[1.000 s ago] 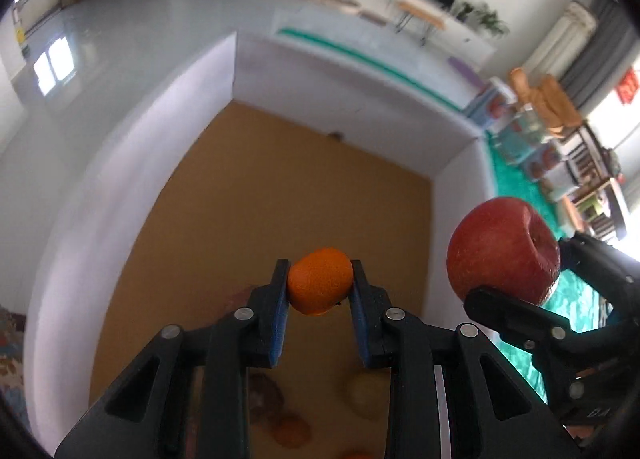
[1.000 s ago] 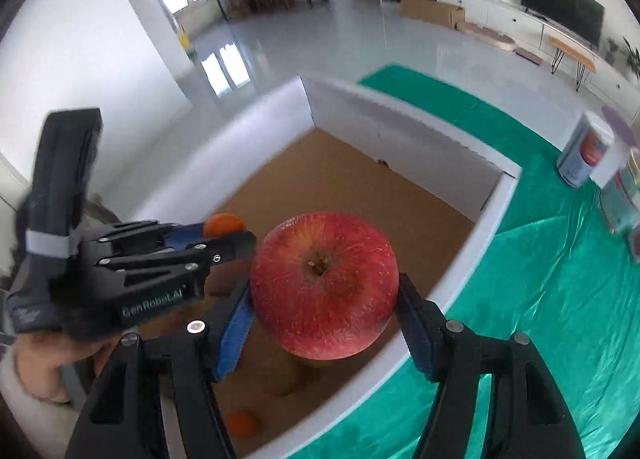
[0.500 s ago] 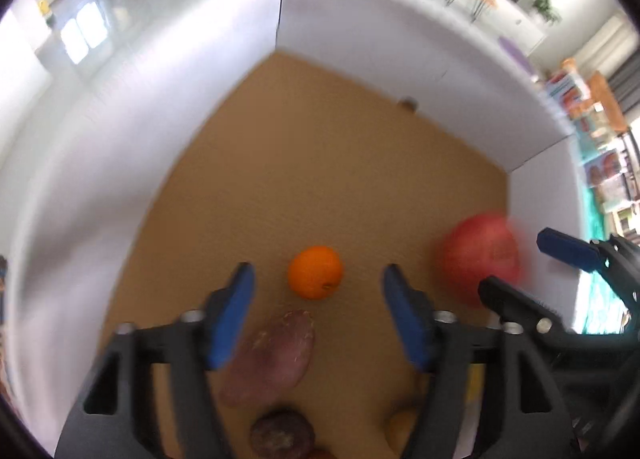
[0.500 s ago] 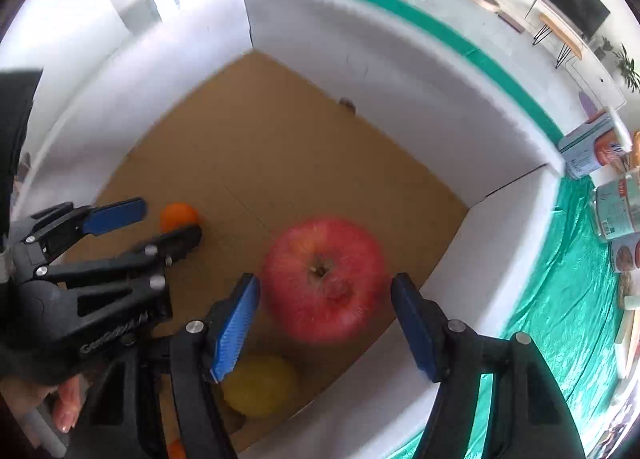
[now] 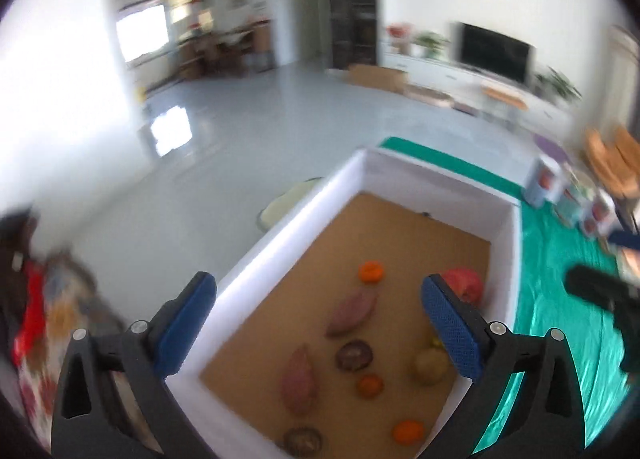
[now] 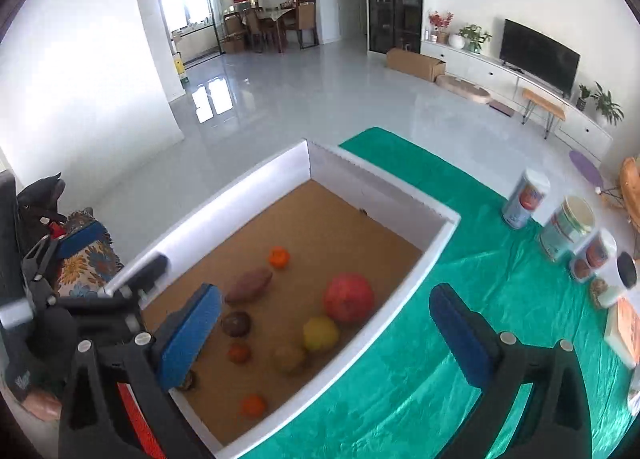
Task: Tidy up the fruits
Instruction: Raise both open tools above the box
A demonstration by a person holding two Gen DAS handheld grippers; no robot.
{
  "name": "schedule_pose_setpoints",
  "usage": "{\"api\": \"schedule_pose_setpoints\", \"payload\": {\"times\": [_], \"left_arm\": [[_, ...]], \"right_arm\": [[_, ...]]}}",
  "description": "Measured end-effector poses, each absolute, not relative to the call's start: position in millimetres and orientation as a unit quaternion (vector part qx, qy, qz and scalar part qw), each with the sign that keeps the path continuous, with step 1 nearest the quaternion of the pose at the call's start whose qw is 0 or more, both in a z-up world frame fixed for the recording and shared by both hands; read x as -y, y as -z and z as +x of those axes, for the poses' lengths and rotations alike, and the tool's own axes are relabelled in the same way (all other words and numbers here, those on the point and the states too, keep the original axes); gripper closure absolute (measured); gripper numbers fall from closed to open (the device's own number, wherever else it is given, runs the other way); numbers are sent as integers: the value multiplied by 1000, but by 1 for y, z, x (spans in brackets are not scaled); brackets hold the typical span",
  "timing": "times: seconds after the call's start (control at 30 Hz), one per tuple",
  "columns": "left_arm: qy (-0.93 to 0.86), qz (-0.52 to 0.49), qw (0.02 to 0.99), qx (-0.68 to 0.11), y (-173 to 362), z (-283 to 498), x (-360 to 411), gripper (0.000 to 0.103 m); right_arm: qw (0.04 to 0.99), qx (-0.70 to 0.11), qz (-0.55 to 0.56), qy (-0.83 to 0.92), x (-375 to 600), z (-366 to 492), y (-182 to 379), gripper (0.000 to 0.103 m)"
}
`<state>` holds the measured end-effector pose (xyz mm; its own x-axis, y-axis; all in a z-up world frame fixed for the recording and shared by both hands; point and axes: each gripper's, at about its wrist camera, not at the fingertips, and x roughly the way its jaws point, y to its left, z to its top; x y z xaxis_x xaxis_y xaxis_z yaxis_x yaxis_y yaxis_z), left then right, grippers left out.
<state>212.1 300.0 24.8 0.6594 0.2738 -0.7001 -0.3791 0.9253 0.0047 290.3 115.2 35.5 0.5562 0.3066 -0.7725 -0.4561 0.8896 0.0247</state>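
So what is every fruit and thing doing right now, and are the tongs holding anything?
Left tongs: open, empty, above the box.
Right tongs: open, empty.
Red apple: resting on the box floor, near the right wall.
Orange: resting on the box floor, farthest in.
Sweet potato: lying flat.
Yellow fruit: sitting next to the apple.
White box: open on top.
Cans: upright on the green cloth.

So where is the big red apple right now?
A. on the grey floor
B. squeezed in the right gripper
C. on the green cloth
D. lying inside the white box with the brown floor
D: the big red apple lies on the brown bottom of the white box, beside a yellow fruit.
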Motion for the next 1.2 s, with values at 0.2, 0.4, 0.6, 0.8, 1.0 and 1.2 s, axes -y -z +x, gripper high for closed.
{"api": "schedule_pose_setpoints", "payload": {"times": [0.2,0.4,0.6,0.8,1.0,1.2], "left_arm": [[-132,-38,886,-442,-5,196,-294,1],[-146,-15,887,-438,-4,193,-295,1],[-147,-23,883,-445,0,189,-304,1],[-142,-26,880,-453,6,188,-307,1],[-146,-32,880,-452,6,187,-311,1],[-140,-49,879,-454,8,186,-317,1]], "right_arm": [[867,-452,-52,-202,-104,250,-13,0],[865,-456,-60,-202,-119,248,-5,0],[861,-462,-77,-199,-134,248,-3,0],[856,-469,-93,-196,-145,245,4,0],[853,-471,-100,-199,-151,243,5,0],[851,-475,-106,-197,-153,244,10,0]]}}
